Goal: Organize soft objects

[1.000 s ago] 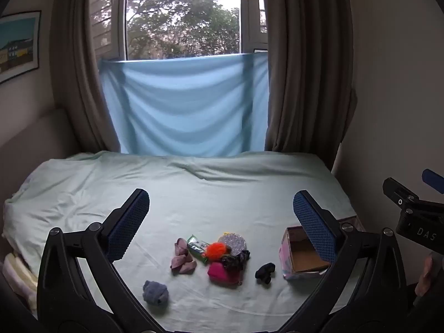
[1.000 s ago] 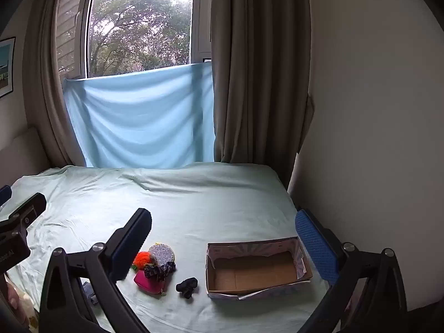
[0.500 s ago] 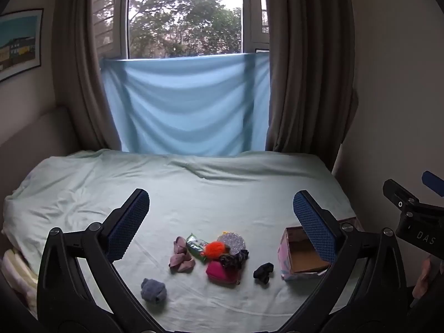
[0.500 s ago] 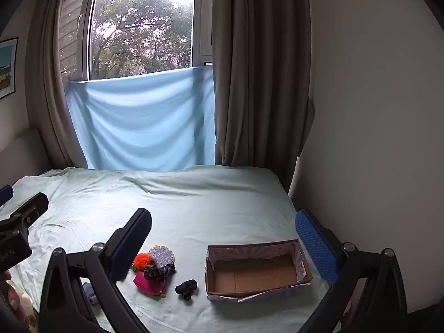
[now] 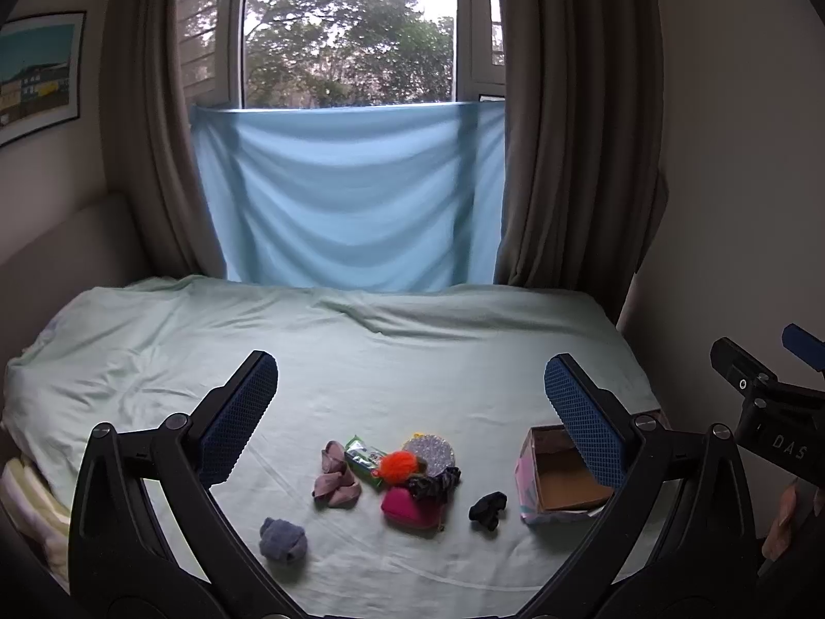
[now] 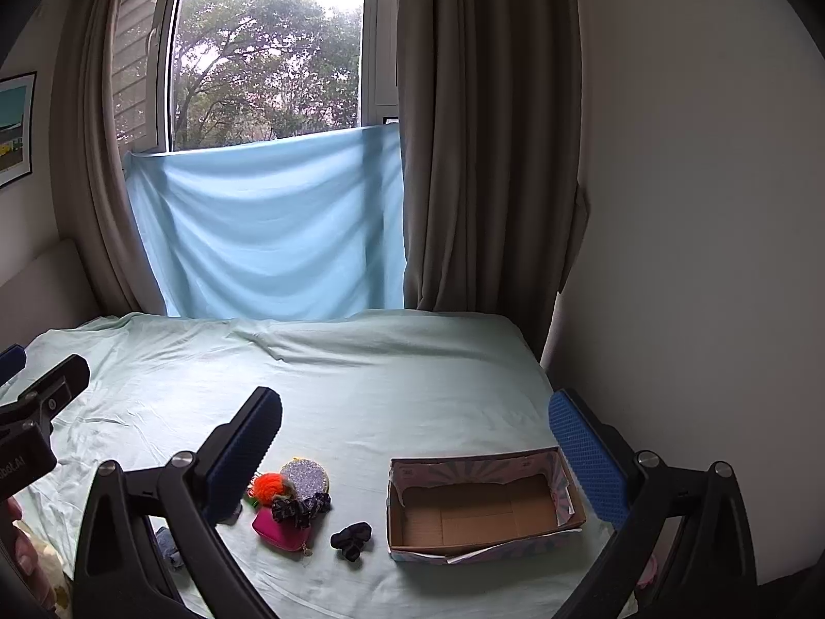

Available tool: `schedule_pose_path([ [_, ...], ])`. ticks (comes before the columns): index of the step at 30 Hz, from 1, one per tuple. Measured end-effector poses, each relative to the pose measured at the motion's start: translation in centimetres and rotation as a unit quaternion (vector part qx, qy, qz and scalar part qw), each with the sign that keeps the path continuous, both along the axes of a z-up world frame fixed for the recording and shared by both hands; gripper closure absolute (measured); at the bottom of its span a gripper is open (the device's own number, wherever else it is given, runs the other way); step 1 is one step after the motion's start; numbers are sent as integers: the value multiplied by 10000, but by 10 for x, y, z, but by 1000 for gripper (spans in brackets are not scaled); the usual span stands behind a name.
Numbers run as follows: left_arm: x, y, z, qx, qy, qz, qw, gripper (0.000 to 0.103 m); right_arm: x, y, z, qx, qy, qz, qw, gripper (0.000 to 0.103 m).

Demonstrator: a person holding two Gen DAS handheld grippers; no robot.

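While I hold both grippers level above the bed, my left gripper and right gripper gape wide, gripping nothing, the cardboard box below.

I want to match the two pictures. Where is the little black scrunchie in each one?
Left wrist view: black scrunchie lies low, right of centre, on the sheet.
Right wrist view: black scrunchie lies low, left of centre.
Shared landmark: the cardboard box, just right of it in both.

dim room | daylight from window, blown out | fisheye bending, dark corners | mostly sharp
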State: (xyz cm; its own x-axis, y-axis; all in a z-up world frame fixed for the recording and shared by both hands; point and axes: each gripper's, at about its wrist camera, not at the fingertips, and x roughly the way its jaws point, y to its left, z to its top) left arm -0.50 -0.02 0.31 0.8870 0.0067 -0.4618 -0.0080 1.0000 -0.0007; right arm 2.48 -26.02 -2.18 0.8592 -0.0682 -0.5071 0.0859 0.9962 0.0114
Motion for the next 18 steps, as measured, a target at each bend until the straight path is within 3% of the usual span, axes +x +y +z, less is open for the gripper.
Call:
schedule_pose_path([
  [18,4,1,1,-5,27,-58,10000,0,2,2,-2,28,65,54,10000,0],
])
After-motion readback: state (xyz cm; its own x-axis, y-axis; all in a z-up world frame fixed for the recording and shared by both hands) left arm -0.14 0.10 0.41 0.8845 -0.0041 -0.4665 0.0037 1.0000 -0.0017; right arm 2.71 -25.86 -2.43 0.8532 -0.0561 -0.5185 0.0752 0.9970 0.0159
